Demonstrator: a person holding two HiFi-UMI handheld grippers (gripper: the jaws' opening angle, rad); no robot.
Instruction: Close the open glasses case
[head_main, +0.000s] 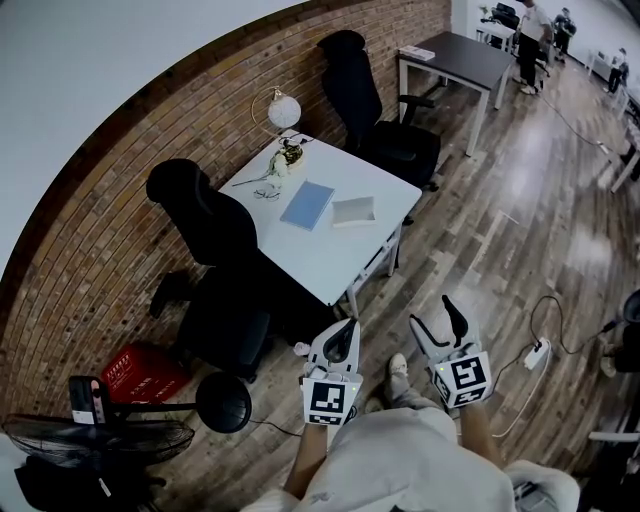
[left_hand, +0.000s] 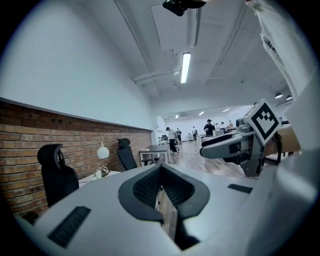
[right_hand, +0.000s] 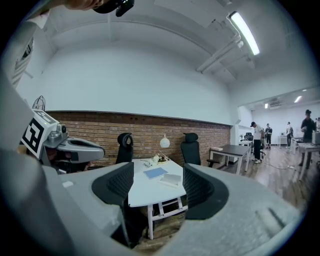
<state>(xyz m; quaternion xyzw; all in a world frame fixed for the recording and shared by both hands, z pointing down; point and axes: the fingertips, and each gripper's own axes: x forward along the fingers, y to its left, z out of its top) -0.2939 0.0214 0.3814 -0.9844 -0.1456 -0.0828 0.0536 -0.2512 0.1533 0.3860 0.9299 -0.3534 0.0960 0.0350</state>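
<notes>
Brick wall (head_main: 150, 130) runs diagonally across the upper left of the head view, with wooden floor (head_main: 500, 230) filling the right. A white counter (head_main: 330, 255) stands against the wall near the centre of the frame, with a black office chair (head_main: 200, 215) to its left. On it lie a blue notebook (head_main: 307, 204) and, just to the right of that, a pale flat thing that is most likely the open glasses case (head_main: 352, 210). A globe lamp (head_main: 283, 110) and a pair of eyeglasses (head_main: 266, 192) sit at the counter's far end by the wall.

Both tools hang at the bottom centre of the head view, well apart from the counter, so the task is not yet begun. The left gripper (left_hand: 161, 170) has its fingers pressed together with nothing between them. The right gripper (right_hand: 156, 187) has its fingers spread and empty, and the counter shows through the gap.

The step in hand looks like the approach. To do it well, the person should step up to the near edge so the case sits squarely below the head view. One tool could steady the base while the other pushes the lid over its hinge. From here the hinge side cannot be told, so it is worth reading before any contact. A light case may slide if it is pushed without support
</notes>
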